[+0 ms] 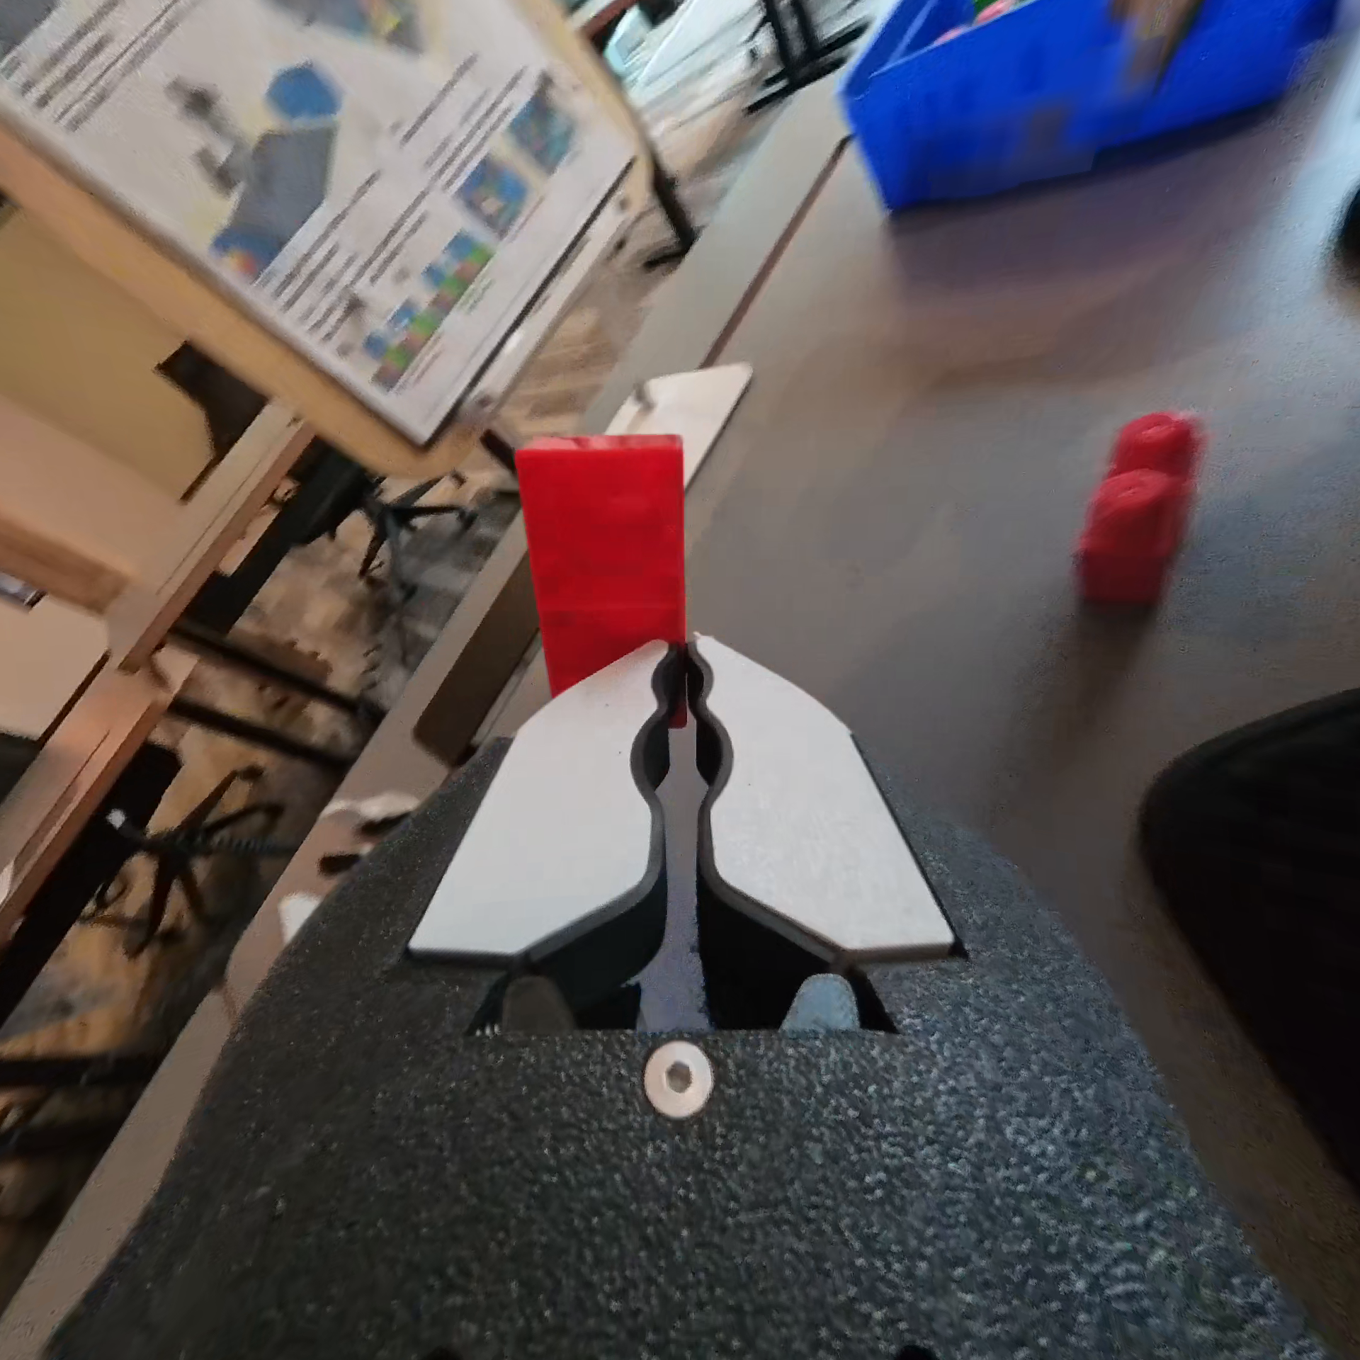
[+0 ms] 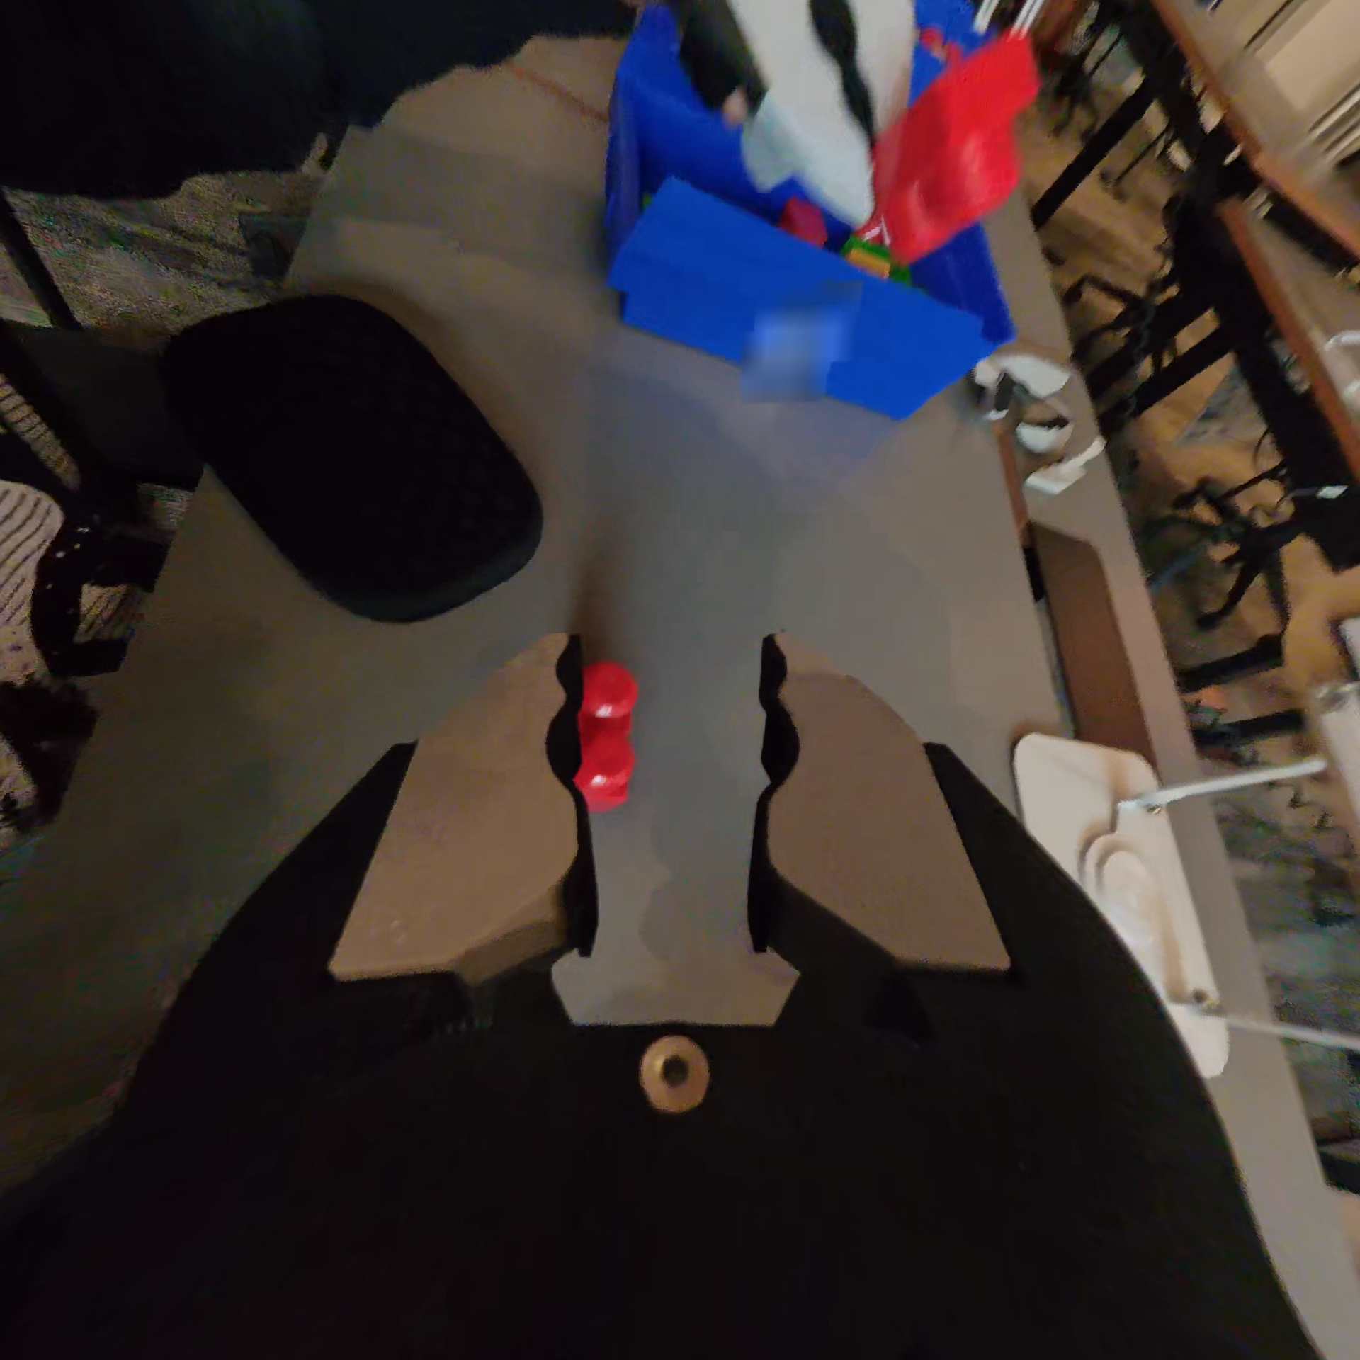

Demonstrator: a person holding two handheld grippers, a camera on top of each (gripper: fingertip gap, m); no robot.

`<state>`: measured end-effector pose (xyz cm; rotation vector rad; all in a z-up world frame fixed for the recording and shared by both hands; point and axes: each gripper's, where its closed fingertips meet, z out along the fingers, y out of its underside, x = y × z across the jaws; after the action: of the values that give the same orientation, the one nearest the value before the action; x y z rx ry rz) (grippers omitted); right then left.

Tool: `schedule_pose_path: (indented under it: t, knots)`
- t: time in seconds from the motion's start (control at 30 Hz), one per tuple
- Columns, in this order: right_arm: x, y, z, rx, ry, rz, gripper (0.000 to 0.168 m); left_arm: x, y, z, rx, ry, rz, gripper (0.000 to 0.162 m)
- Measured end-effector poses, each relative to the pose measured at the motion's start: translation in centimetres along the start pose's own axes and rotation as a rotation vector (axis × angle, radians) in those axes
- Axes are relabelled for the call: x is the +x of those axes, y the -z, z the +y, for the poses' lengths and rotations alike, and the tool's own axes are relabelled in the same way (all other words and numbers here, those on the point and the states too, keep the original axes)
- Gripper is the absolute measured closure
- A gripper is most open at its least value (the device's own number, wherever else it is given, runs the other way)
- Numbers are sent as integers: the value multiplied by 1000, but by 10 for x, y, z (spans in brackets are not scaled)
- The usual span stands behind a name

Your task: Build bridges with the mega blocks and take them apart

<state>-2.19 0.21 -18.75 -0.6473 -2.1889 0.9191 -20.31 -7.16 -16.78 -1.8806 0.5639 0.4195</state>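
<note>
My left gripper [image 1: 684, 647] is shut on a long red block [image 1: 603, 559] by its edge and holds it up above the table. In the right wrist view the same gripper [image 2: 831, 110] and its red block [image 2: 949, 154] show, blurred, over the blue bin [image 2: 706, 287]. A small red two-stud block [image 1: 1137, 508] stands on the grey table; in the right wrist view it [image 2: 607, 736] lies below, beside the left finger. My right gripper [image 2: 670, 647] is open and empty above the table.
The blue bin [image 1: 1030, 110] holds several coloured blocks. A black chair seat [image 2: 353, 456] overlaps the table's left side. An instruction board [image 1: 309, 191] stands off the table's edge. A white holder [image 2: 1118, 890] sits at the right table edge. My hands' fingertips stand some 20 cm from each other.
</note>
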Motion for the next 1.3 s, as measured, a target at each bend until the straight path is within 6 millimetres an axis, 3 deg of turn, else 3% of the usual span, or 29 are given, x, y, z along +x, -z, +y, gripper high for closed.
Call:
schedule_pose_path:
  t: [0.1, 0.23, 0.43, 0.5, 0.53, 0.67, 0.8, 0.93, 1.07, 1.3]
  knots:
    - [9, -6, -20, 48, 49, 33, 121, 44, -14, -29, 41, -36, 107, 161]
    - [21, -13, -37, 74, 115, 82, 117, 94, -29, -53, 55, -79, 239, 161]
    - [8, -24, -38, 49, 198, 22, 117, 131, -42, -65, 55, -140, 333, 161]
    - [5, -27, -35, 34, 218, 21, 120, 137, -44, -67, 59, -146, 356, 161]
    - [6, -28, -34, 28, 223, 34, 131, 139, -44, -67, 60, -149, 363, 161]
    - [8, -25, -32, 58, 154, 52, 134, 137, -46, -71, 101, -190, 312, 157]
    - [20, -12, -34, 195, -169, 8, 134, 120, -40, -84, 229, -138, 176, 128]
    - [25, 0, -40, 413, -614, -205, 133, 110, -35, -92, 384, -98, 60, 107]
    - [25, 0, -37, 521, -883, -376, 134, 113, -34, -103, 491, -143, -19, 105]
    - [15, -8, -36, 561, -1010, -500, 134, 121, -40, -106, 513, -190, -27, 117]
